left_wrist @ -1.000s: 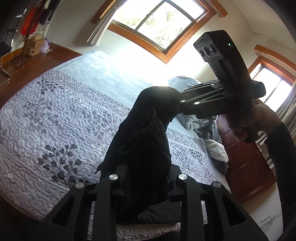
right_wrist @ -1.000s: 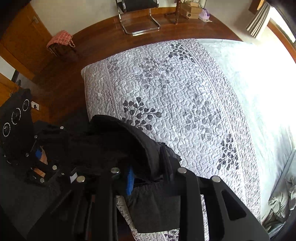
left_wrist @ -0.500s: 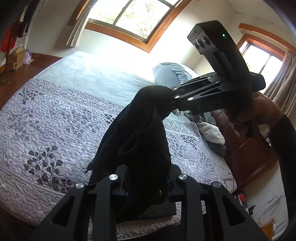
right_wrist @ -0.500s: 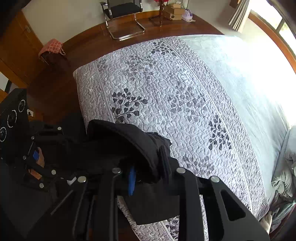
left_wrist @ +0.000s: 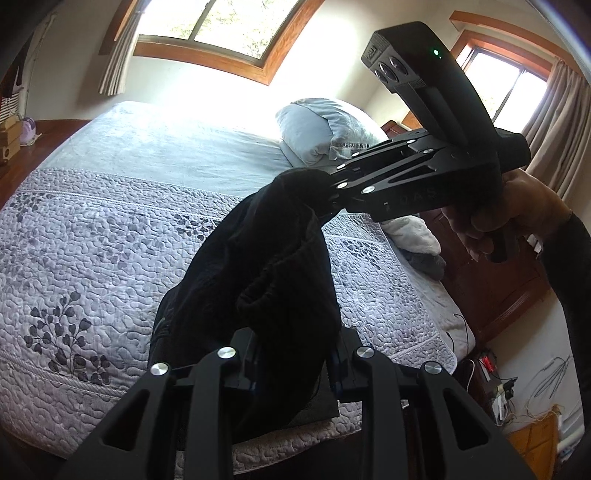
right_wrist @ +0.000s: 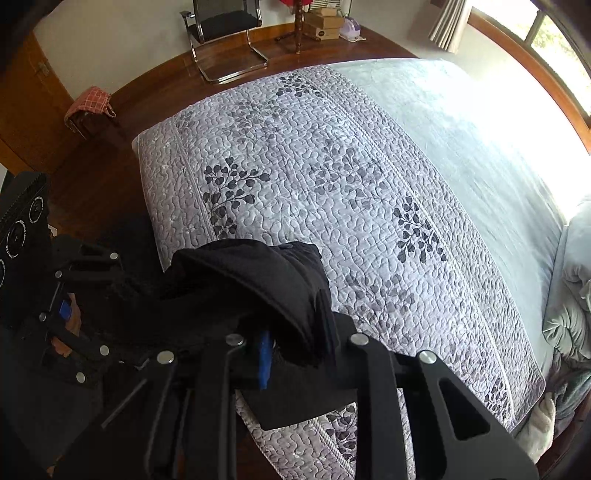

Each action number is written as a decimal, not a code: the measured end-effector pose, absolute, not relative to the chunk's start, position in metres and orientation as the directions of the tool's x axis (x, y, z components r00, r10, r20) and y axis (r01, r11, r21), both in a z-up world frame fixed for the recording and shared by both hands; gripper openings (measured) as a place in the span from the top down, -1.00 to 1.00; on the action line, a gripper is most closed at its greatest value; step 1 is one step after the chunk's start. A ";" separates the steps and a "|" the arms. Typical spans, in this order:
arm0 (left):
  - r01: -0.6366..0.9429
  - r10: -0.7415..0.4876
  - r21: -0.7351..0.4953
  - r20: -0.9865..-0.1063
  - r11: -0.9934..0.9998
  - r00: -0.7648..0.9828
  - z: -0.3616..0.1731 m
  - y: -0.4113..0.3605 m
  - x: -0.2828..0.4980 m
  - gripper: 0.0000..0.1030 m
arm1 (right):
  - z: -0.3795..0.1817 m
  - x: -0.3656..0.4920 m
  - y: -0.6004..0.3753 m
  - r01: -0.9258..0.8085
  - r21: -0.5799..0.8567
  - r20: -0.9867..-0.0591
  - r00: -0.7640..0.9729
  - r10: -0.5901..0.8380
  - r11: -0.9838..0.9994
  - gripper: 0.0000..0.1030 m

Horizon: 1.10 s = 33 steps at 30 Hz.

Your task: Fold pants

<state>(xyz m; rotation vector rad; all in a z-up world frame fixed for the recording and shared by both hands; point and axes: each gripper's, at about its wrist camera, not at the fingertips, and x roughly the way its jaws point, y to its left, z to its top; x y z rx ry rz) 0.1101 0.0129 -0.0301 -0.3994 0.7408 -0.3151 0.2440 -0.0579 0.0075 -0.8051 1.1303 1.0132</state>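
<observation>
Pants: black pants (left_wrist: 273, 280) bunched in the air above the bed's near edge, strung between the two tools.
Left tool: the left tool (left_wrist: 295, 365) is clenched on the lower bunch of cloth, which fills the gap between its fingers.
Right tool: the right tool (right_wrist: 291, 354) is clamped on a thick fold of the pants; its jaws have just been closing a little with the cloth between them.
Bed: quilted grey cover with leaf prints (right_wrist: 369, 192), bare beyond the hanging cloth.
Left view only: the right tool from the side, its tips buried in the top of the pants, the person's hand (left_wrist: 517, 218) on its handle, a pillow (left_wrist: 317, 129), two windows.
Right view only: the left tool at the left edge, a chair (right_wrist: 221, 33), a wooden floor (right_wrist: 96, 184), a stool with a checked cloth (right_wrist: 90, 107).
</observation>
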 end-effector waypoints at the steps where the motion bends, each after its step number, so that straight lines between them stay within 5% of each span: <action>1: 0.142 -0.414 -0.452 -0.590 0.881 0.693 -0.031 0.008 0.111 0.48 | 0.006 0.244 -0.063 -0.935 -0.019 -0.967 0.106 0.230 0.353 0.60; 33: 0.266 -0.463 -0.378 -0.709 0.886 0.532 -0.096 -0.119 0.146 0.48 | -0.075 0.262 -0.203 -0.886 -0.003 -0.972 0.112 0.208 0.463 0.70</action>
